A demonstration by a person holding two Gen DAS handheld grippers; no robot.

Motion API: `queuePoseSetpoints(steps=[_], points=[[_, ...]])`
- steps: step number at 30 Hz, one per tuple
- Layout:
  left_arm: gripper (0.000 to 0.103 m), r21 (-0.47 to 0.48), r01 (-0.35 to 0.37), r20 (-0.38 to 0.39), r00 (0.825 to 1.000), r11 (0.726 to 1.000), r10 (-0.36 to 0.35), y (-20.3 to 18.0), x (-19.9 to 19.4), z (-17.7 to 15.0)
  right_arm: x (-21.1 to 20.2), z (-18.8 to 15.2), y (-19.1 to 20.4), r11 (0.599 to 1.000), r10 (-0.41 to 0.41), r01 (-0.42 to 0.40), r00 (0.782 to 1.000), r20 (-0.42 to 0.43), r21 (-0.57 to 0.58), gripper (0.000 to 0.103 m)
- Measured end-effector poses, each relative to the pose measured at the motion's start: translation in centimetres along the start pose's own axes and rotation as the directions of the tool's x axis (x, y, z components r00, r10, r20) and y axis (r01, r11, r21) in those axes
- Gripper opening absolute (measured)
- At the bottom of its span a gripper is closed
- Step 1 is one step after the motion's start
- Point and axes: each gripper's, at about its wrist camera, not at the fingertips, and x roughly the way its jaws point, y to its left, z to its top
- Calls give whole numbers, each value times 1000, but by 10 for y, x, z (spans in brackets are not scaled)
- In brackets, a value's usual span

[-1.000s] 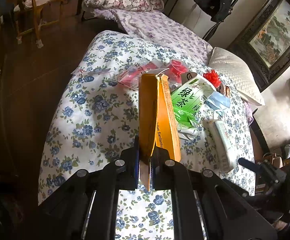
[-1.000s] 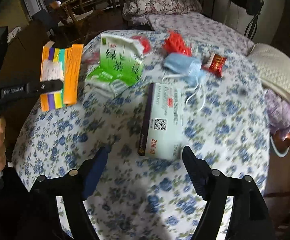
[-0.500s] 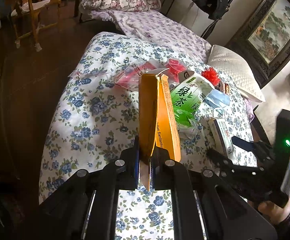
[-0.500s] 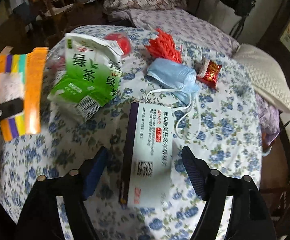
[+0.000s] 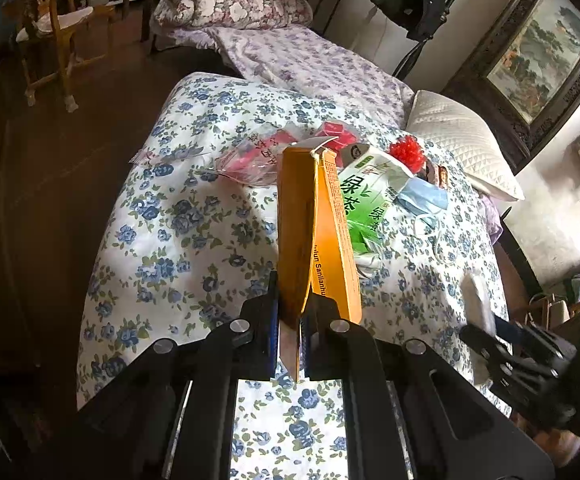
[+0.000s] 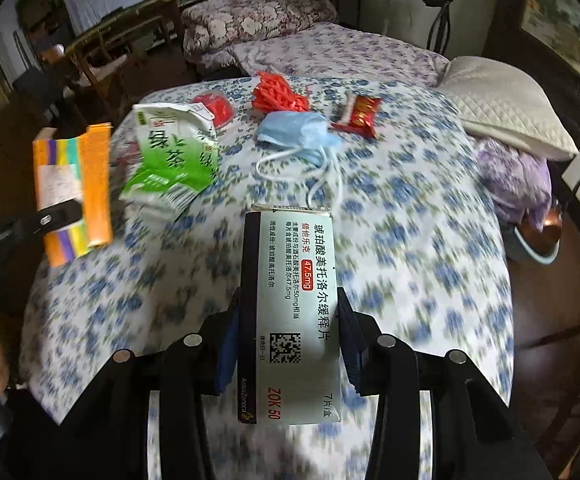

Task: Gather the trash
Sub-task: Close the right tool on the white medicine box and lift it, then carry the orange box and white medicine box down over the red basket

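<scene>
The right gripper (image 6: 288, 344) has come down over the white medicine box (image 6: 290, 312), which a moment ago lay flat on the flowered table cloth (image 6: 409, 240) in front of its wide fingers. Now the jaws are closing with the box between them, and its sides seem to touch both pads, so this piece of trash looks nearly caught. The left gripper (image 5: 290, 332) is pinched tight on the flat orange box (image 5: 313, 232), held up in the air. Beyond the medicine box lie the blue mask (image 6: 295, 130), green tea carton (image 6: 170, 160) and red wrapper (image 6: 359, 114). The cloth's rim drops off just behind the medicine box, with open room there to lift away
</scene>
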Motion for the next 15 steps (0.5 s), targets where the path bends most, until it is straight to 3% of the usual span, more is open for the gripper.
queuePoseSetpoints(steps=[7,12,15], points=[[10,73,51,38,998,996,-54,-34,-23,-12,-50,-27,-38,995,32,-40,996,82,94,43],[10,204,56,68,995,977,-72,-84,-38,-29,-78,-49,-65,990,31,-47,992,120,134,43],[10,267,57,48,996,962,-72,-112,-38,-39,-89,-63,-85,986,29,-50,991,130,158,43]])
